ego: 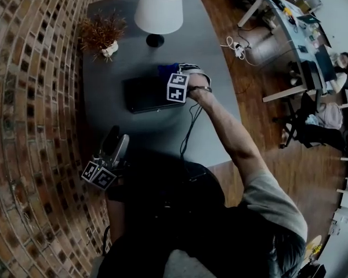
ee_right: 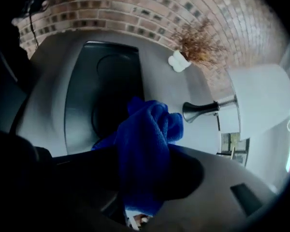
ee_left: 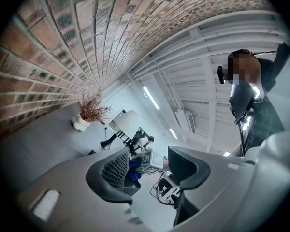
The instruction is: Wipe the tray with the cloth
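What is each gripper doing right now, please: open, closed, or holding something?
Left gripper: open, nothing between its jaws.
Right gripper: closed on the blue cloth.

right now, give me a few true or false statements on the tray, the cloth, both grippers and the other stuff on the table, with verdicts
1. The right gripper is shut on the blue cloth. True.
2. The left gripper grips the tray. False: its fingers stand apart with nothing between them, away from the tray.
3. The tray lies on the grey table. True.
4. The lamp has a black shade. False: the shade is white.
5. A dried plant stands on the table near the brick wall. True.
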`<action>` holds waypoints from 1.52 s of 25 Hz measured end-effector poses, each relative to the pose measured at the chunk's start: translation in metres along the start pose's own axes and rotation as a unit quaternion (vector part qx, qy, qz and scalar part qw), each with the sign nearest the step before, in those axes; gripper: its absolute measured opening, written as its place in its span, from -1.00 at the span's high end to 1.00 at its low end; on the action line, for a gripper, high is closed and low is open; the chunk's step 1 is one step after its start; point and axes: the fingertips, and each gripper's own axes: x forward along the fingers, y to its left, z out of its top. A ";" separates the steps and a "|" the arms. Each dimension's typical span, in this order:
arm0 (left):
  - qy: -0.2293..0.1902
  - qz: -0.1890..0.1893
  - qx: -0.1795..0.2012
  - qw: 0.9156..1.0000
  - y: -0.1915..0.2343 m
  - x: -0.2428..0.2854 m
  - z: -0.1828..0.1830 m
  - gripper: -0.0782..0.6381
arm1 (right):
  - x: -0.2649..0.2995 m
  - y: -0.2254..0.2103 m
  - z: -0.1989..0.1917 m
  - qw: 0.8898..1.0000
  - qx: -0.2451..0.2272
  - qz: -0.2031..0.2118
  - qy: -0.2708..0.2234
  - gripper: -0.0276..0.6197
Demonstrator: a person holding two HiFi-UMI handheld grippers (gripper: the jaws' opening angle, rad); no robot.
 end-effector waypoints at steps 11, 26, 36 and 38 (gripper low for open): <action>0.010 0.000 -0.002 1.000 0.003 -0.001 -0.008 0.09 | -0.052 0.071 -0.001 0.990 -0.028 0.135 0.008 0.37; 0.068 0.001 -0.007 0.998 0.008 0.014 -0.034 0.09 | -0.041 0.087 -0.006 0.999 0.008 0.044 0.007 0.40; 0.166 0.054 0.071 0.982 0.069 0.077 -0.063 0.09 | -0.038 0.177 -0.082 0.934 0.298 0.178 -0.086 0.38; 0.178 0.076 0.086 0.977 0.088 0.089 -0.065 0.03 | -0.031 0.121 -0.104 0.879 0.434 0.127 -0.153 0.37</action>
